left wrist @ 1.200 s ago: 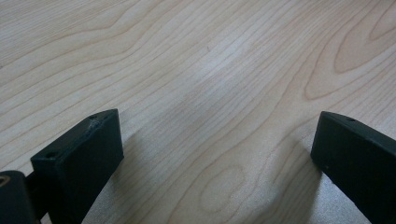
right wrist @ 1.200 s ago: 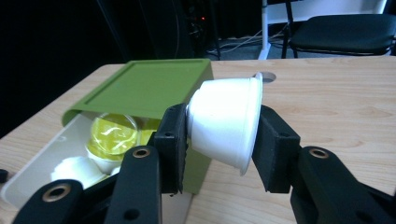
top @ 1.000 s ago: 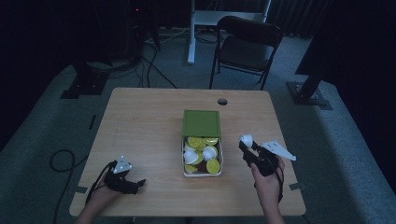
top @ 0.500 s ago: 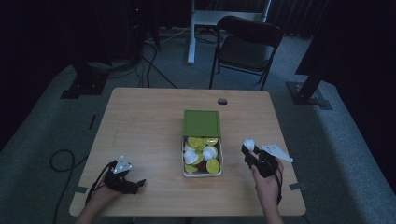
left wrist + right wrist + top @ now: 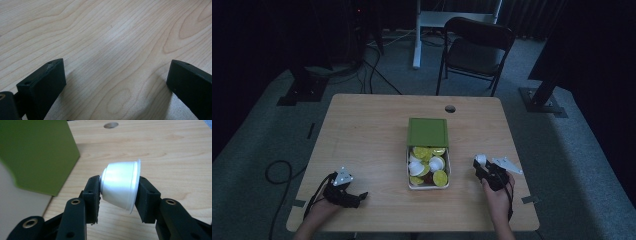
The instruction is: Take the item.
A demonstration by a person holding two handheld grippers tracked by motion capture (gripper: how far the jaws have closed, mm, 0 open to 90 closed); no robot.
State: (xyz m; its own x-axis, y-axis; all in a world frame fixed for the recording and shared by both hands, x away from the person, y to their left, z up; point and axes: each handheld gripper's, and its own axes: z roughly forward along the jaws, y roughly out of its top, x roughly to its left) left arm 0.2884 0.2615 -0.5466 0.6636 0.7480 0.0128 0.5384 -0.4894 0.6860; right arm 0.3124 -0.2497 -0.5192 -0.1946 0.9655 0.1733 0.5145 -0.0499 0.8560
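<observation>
1. The right gripper (image 5: 119,192) clenched a white cup (image 5: 121,185) sideways, just right of the box (image 5: 428,152).
2. The left gripper (image 5: 115,82) rested wide open, well left of the box.
3. A wooden table (image 5: 372,130) stood in a dim room; a chair (image 5: 476,52) waited beyond the box.

One table (image 5: 372,135) carries one box (image 5: 410,170) with one green lid (image 5: 427,132), left of the right gripper (image 5: 482,165). Inside lie roughly four yellow-green capsules (image 5: 440,177) and two white ones (image 5: 435,164); one white capsule (image 5: 121,186) sits between that gripper's jaws. Two grippers, left gripper (image 5: 358,198) included, and one chair (image 5: 476,47) beyond
</observation>
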